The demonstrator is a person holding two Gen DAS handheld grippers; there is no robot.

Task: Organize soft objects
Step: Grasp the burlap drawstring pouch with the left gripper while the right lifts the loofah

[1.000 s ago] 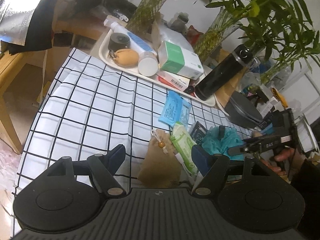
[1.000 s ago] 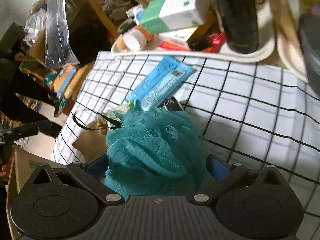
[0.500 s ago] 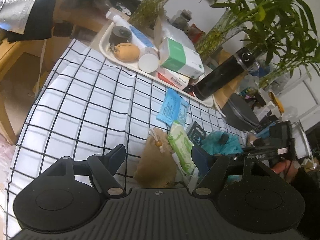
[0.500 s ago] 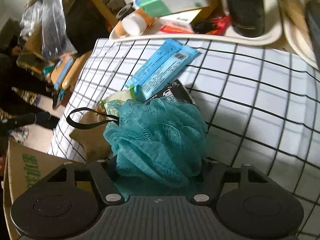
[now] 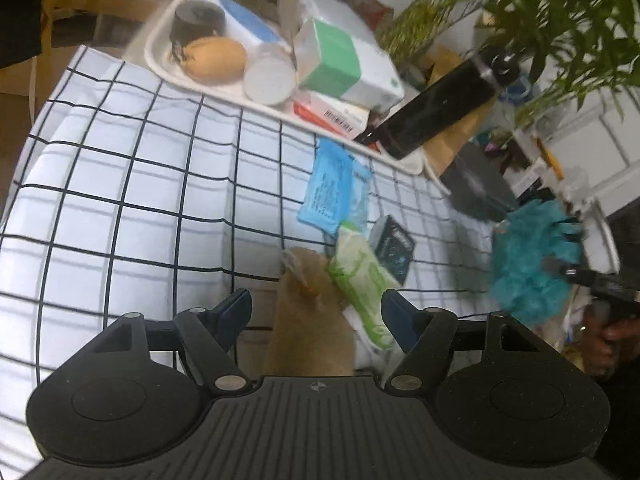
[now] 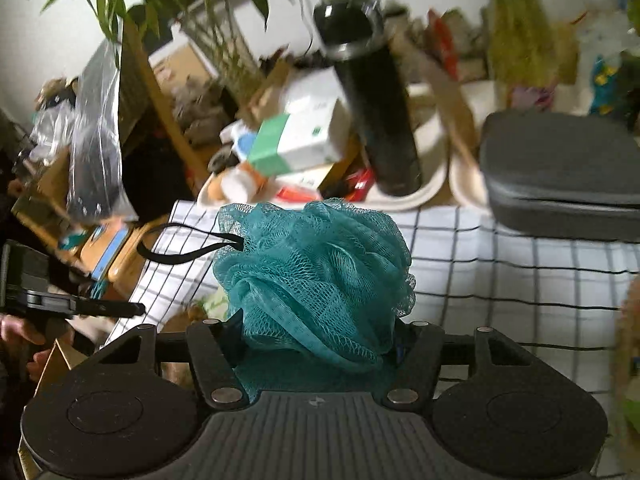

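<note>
My right gripper [image 6: 316, 340] is shut on a teal mesh bath pouf [image 6: 316, 280] with a black loop and holds it above the checked cloth. The pouf also shows in the left wrist view [image 5: 532, 256], lifted at the right edge. My left gripper [image 5: 316, 308] is open and empty, its fingers either side of a brown drawstring pouch [image 5: 312, 320] and a green wipes pack [image 5: 360, 280] lying on the cloth. A blue packet [image 5: 332, 188] and a small black packet [image 5: 392, 244] lie just beyond them.
A white tray [image 5: 156, 60] at the table's back holds a green-white box [image 5: 344, 64], a tan sponge [image 5: 216, 58], tubes and a black bottle [image 5: 436, 108]. A grey case [image 6: 560, 176] lies at the back right. Plants stand behind.
My right gripper has closed on the pouf and lifted it off the cloth. My left gripper has moved forward over the brown pouch and stays open.
</note>
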